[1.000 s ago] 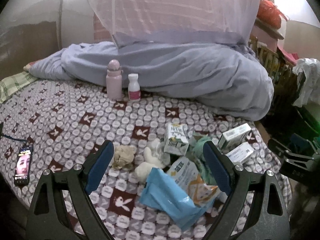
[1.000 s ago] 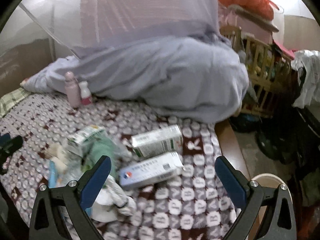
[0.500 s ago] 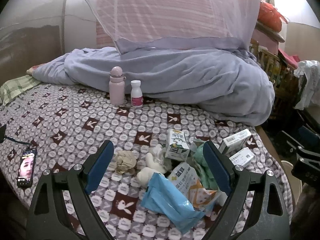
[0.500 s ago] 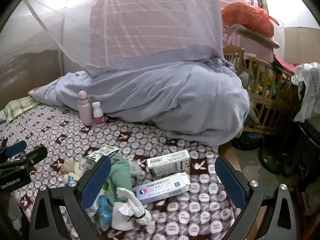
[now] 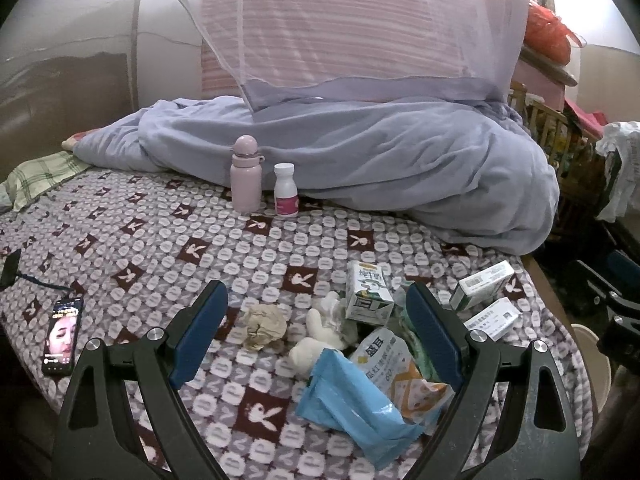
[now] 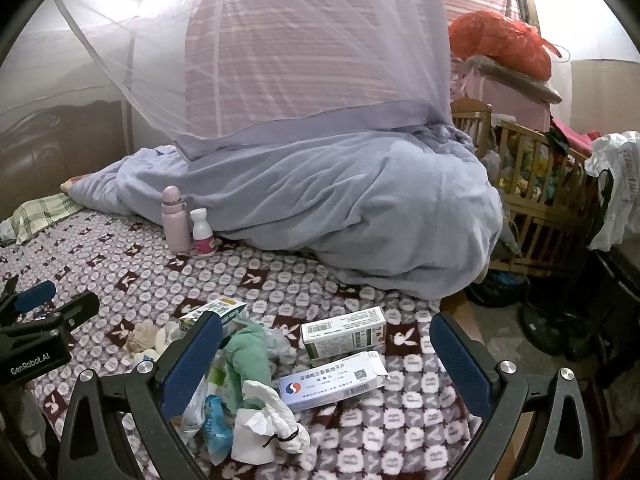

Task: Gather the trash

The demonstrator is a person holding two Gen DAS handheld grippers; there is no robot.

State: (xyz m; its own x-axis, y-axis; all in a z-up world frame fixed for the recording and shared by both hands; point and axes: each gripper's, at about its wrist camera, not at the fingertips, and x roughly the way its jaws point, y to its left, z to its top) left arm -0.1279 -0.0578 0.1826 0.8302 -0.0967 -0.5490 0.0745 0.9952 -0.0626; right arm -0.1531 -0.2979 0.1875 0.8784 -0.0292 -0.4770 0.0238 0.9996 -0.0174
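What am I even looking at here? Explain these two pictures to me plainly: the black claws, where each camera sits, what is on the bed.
There is no robot: a person holds a two-finger gripper in each hand, with a wide-angle camera looking along the fingers. One picture comes from the left gripper, the other from the right gripper. Both are open and hold nothing. On the patterned bedspread lies a pile of trash: a blue wrapper, a snack packet, a milk carton, a crumpled tissue and two medicine boxes. Further back stand a pink bottle and a white pill bottle; a phone lies to the left.

Dim room, backlit glare (fisheye-bent edges)
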